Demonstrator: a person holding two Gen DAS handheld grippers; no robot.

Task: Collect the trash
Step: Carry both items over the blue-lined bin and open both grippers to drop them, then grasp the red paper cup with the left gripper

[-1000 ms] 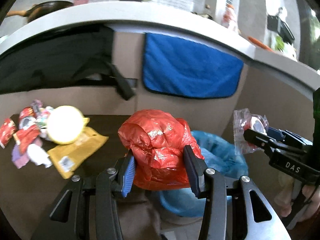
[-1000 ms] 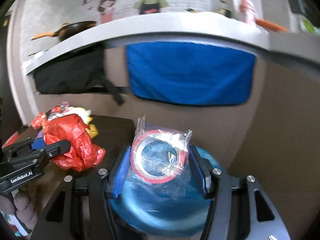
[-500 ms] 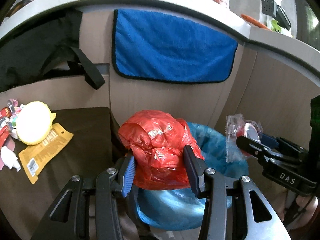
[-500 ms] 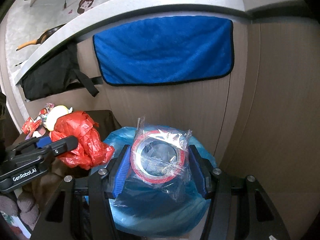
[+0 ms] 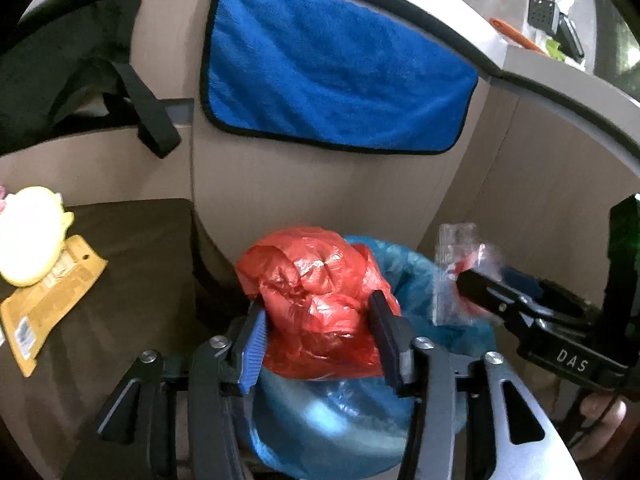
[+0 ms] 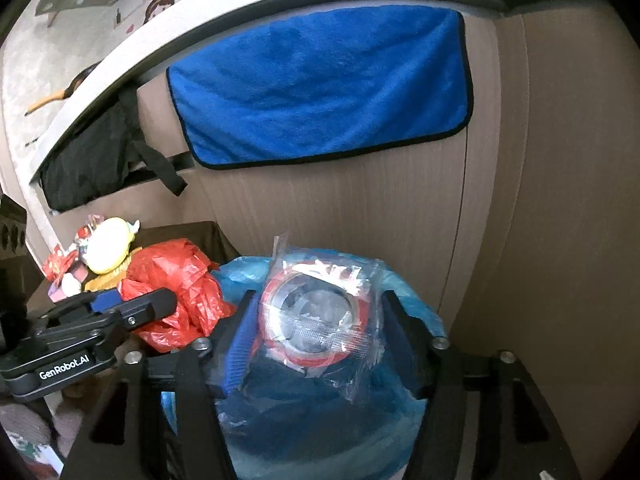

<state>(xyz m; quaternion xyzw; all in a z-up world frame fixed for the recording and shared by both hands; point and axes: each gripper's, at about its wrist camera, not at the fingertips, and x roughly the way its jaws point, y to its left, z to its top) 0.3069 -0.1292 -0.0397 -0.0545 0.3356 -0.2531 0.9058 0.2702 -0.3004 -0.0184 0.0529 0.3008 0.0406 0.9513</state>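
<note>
A crumpled red plastic bag (image 5: 316, 296) sits between the fingers of my left gripper (image 5: 316, 300). The jaws are opening, but the pads still touch the bag's sides. It hangs over the left rim of a bin lined with a blue bag (image 5: 420, 292). My right gripper (image 6: 318, 296) is above the bin's mouth (image 6: 404, 292), and its jaws are opening too. A red-edged tape roll in a clear wrapper (image 6: 316, 312) lies tilted between them, with a gap on each side. Each gripper shows in the other's view, the left gripper (image 6: 160, 304) and the right gripper (image 5: 464, 280).
A dark table (image 5: 132, 264) to the left of the bin holds a yellow wrapper (image 5: 52, 292), a pale yellow round item (image 5: 28, 236) and several small wrappers (image 6: 60, 264). Behind are wood cabinet fronts, a hanging blue towel (image 5: 332, 72) and a black bag (image 5: 80, 80).
Both grippers have moved right and down, from beside the table to over the blue-lined bin. The right jaws have spread and the tape roll has tipped forward. The red bag stays between the left fingers.
</note>
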